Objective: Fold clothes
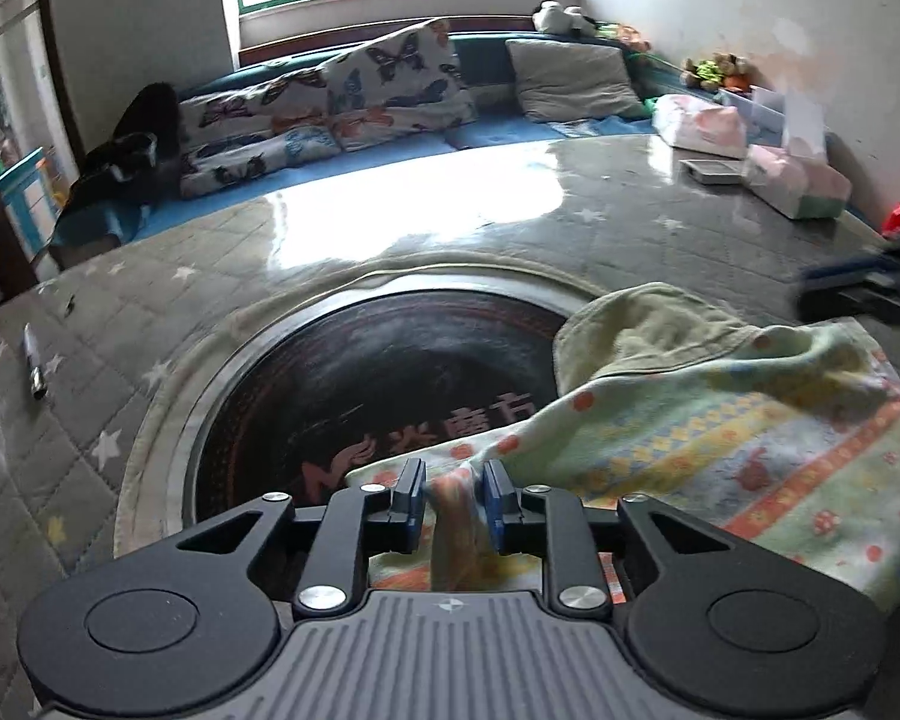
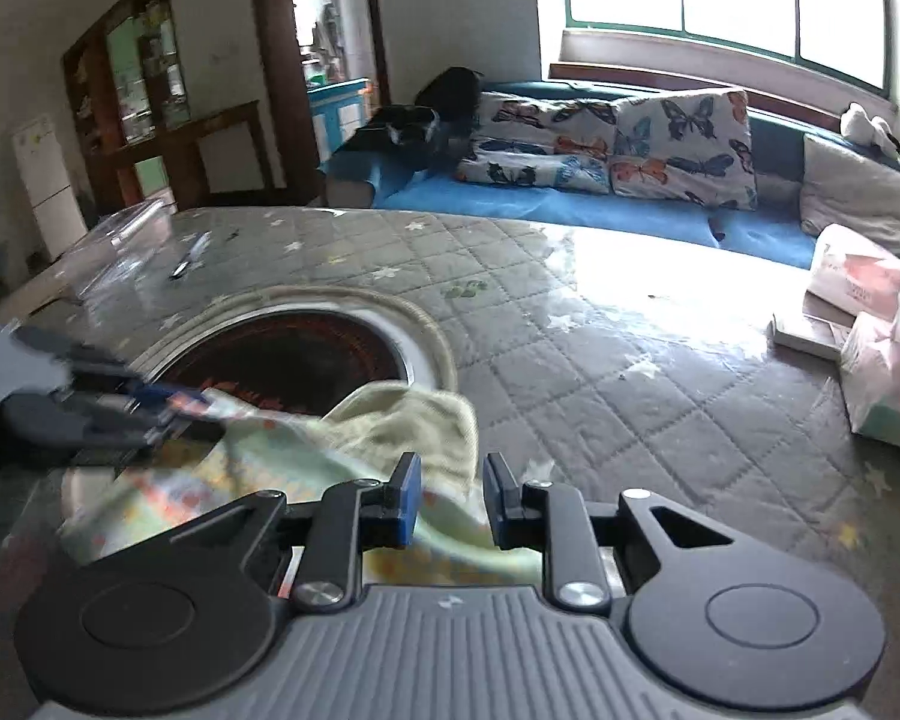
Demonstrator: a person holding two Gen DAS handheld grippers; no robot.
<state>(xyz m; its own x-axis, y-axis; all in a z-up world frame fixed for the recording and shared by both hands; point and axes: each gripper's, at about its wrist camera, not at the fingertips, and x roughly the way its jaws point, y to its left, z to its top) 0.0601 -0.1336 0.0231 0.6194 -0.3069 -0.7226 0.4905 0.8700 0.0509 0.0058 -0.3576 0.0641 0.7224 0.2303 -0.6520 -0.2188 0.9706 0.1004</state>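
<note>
Quilted tabletop (image 1: 168, 300) bears a patterned cloth (image 1: 720, 420); left gripper (image 1: 453, 492) pinches its corner, right gripper (image 2: 450, 501) straddles an edge, unclosed. Lifting evenly should keep the fold straight.

Chinese characters in pale pink, seen upside down, together with a stylised wing-like logo, are printed on the dark round plate (image 1: 390, 372) set into the table (image 1: 210, 276); they cannot be read with certainty.

Grey quilted star-patterned table cover (image 1: 150, 312); round dark recessed heater plate (image 1: 360, 372); butterfly-print cushions (image 1: 354, 90); pink tissue packs (image 1: 792, 180); blue sofa (image 2: 570, 210).
</note>
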